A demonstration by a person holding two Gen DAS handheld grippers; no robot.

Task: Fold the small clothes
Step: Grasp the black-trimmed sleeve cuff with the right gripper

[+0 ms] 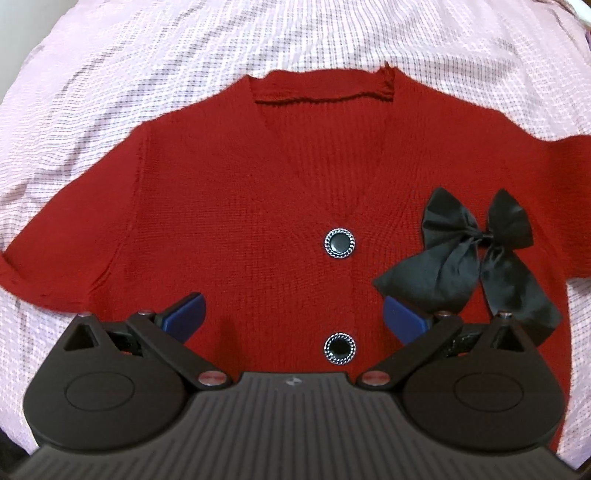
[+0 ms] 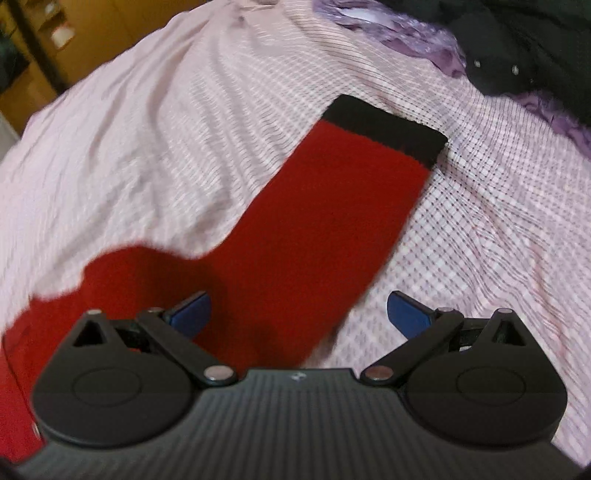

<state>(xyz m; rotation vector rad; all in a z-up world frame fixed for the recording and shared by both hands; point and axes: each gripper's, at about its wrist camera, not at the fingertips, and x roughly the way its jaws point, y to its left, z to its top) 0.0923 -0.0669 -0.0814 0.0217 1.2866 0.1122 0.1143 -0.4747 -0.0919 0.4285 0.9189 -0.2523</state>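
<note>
A small red knit cardigan [image 1: 229,192] lies flat, front up, on the pink checked bedsheet [image 1: 110,74]. It has two round black buttons [image 1: 339,244] down the middle and a black satin bow [image 1: 476,254] on its right chest. My left gripper [image 1: 293,314] hovers open over the lower front, its blue pads wide apart with nothing between them. In the right wrist view one red sleeve [image 2: 332,206] stretches away to a black cuff [image 2: 388,125]. My right gripper [image 2: 299,314] is open above the sleeve's near end, holding nothing.
Pink checked sheet [image 2: 480,240] surrounds the cardigan on all sides. Purple cloth [image 2: 417,33] and a dark garment [image 2: 524,48] are heaped at the far right of the bed. A wooden shelf [image 2: 33,44] stands beyond the bed's far left edge.
</note>
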